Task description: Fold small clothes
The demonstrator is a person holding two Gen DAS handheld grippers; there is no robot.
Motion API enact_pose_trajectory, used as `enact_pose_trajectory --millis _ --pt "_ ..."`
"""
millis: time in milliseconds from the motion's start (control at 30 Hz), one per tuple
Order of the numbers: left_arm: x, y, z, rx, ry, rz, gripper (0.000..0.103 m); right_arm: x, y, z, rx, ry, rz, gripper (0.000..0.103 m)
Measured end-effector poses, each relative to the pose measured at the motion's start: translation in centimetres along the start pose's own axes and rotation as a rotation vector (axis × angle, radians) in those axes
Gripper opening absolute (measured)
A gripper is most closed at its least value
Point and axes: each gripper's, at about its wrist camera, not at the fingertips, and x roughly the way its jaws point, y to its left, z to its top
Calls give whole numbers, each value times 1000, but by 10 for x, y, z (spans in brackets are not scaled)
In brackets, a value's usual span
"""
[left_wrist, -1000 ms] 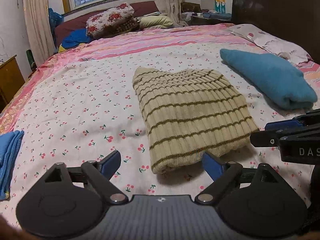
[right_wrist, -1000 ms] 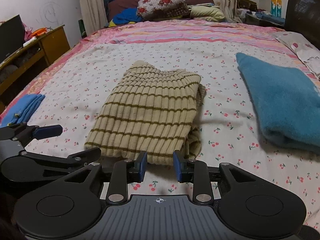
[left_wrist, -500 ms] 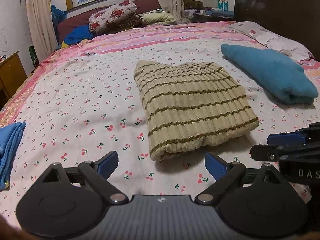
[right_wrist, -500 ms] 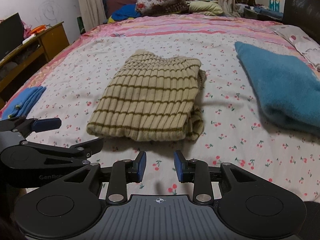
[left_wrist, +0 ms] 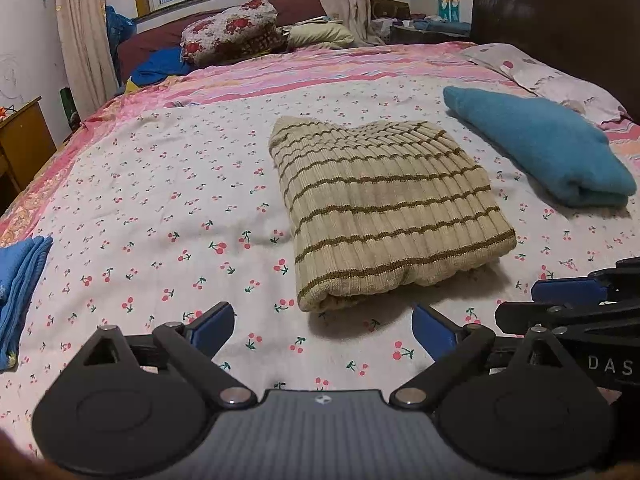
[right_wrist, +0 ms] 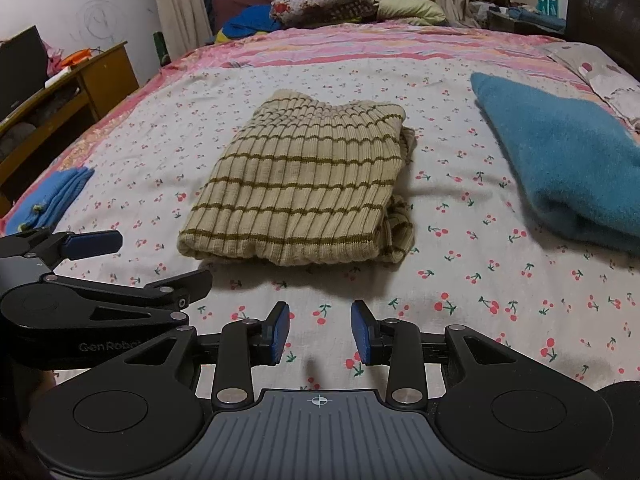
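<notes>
My left gripper [left_wrist: 322,326] gapes wide, my right gripper [right_wrist: 319,334] narrower, both empty. The folded striped sweater [left_wrist: 384,208] lies mid-frame: soft, light, floppy; I'd pinch its near fold.

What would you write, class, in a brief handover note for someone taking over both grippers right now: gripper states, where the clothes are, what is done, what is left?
Left gripper: open wide, empty, above the sheet in front of the sweater.
Right gripper: open, narrower gap, empty, also in front of the sweater.
Striped sweater: folded into a neat rectangle mid-bed, touching neither gripper; a bit of fabric sticks out on its right side.
Teal garment: folded, to the right.
Blue cloth: at the bed's left edge.
Done: the sweater looks folded.
Left: perhaps tuck in the loose fabric; whether the blue cloth needs folding I cannot tell.
</notes>
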Motion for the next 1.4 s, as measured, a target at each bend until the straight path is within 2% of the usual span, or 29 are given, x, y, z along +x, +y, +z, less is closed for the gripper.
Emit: enact_pose_trajectory --millis 1400 --pt "1 -6 -1 15 16 34 100 3 3 -6 7 12 10 35"
